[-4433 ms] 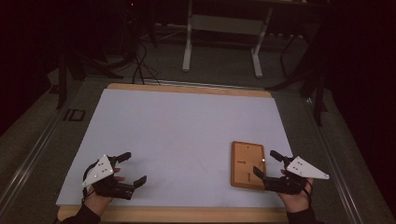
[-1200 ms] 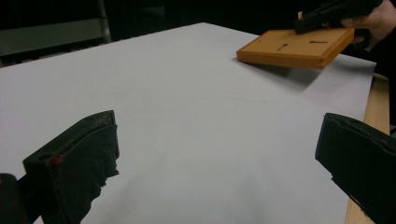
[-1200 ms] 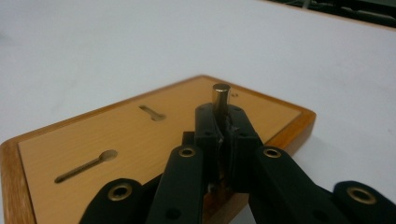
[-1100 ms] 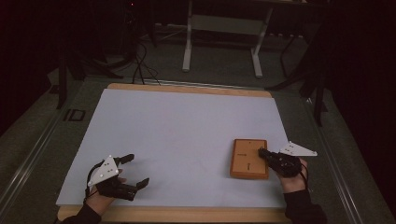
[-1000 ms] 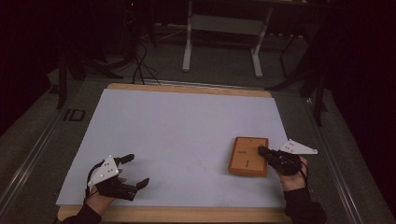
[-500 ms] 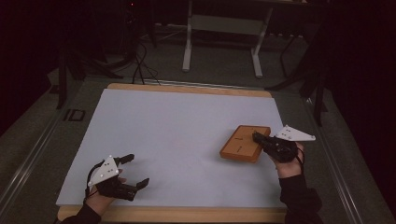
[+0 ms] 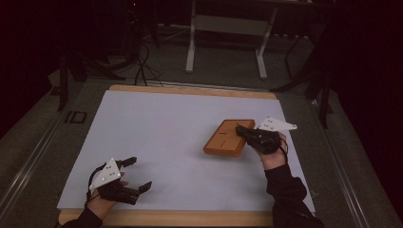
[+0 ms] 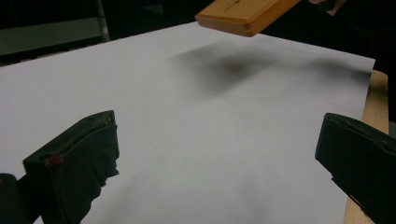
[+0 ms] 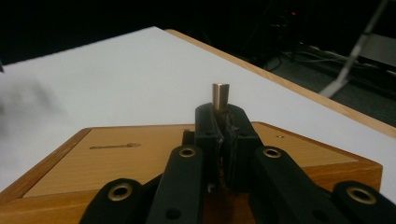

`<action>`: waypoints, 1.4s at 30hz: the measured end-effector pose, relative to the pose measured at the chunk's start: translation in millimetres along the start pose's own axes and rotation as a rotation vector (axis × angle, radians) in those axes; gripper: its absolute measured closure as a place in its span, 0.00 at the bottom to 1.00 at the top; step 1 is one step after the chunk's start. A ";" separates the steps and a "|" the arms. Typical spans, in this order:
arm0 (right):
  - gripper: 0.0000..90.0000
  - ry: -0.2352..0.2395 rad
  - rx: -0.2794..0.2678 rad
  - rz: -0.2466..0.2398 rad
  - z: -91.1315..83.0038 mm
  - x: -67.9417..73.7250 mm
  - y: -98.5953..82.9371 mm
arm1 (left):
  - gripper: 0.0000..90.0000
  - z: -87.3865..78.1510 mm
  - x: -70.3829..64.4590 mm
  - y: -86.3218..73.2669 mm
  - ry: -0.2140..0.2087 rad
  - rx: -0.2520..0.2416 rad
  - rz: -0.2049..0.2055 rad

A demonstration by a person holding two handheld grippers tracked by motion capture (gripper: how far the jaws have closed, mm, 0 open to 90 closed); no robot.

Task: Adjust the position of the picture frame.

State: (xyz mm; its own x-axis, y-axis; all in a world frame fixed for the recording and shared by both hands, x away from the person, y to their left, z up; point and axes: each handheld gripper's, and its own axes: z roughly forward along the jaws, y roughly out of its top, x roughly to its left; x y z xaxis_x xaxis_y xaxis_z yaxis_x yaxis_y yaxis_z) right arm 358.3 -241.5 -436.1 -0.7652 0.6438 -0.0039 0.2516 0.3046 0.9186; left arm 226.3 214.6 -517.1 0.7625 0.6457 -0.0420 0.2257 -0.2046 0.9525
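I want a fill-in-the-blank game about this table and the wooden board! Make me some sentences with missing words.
1. The right tool is shut on a small brass ____ that stands up from the wooden board.
2. The left tool has its jaws wide ____ and holds nothing.
3. The wooden board is lifted above the ____ sheet and casts a shadow on it.
4. The sheet lies on a table with a ____ edge.

Missing words: peg; open; white; wooden
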 end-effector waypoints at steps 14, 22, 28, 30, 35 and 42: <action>0.95 0.129 0.020 -0.023 66.8 28.1 16.2 | 0.00 -1.5 -1.0 -0.1 -0.010 -0.003 0.001; 0.95 0.189 0.046 -0.035 100.3 42.6 13.8 | 0.00 -3.2 -1.7 -0.5 -0.009 -0.003 0.001; 0.95 0.219 0.070 -0.036 119.7 49.3 11.2 | 0.00 -3.0 -1.9 -1.0 -0.011 -0.004 -0.003; 0.95 0.225 0.076 -0.041 125.3 51.6 10.2 | 0.00 -2.8 -1.9 -1.0 -0.013 -0.004 -0.004; 0.95 0.236 0.090 -0.045 133.0 54.8 5.7 | 0.00 -2.6 -2.0 -1.2 -0.013 -0.002 -0.002; 0.95 0.257 0.108 -0.062 131.3 59.7 -3.5 | 0.00 -2.0 -2.7 -1.2 -0.019 -0.002 -0.001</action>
State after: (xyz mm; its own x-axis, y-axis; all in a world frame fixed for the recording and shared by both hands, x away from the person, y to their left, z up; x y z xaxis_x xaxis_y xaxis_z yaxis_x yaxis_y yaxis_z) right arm 389.6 -111.9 -491.4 -0.9027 0.4268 0.0545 0.2510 0.4195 0.8724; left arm 222.7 214.6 -517.6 0.7736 0.6318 -0.0488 0.2253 -0.2023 0.9531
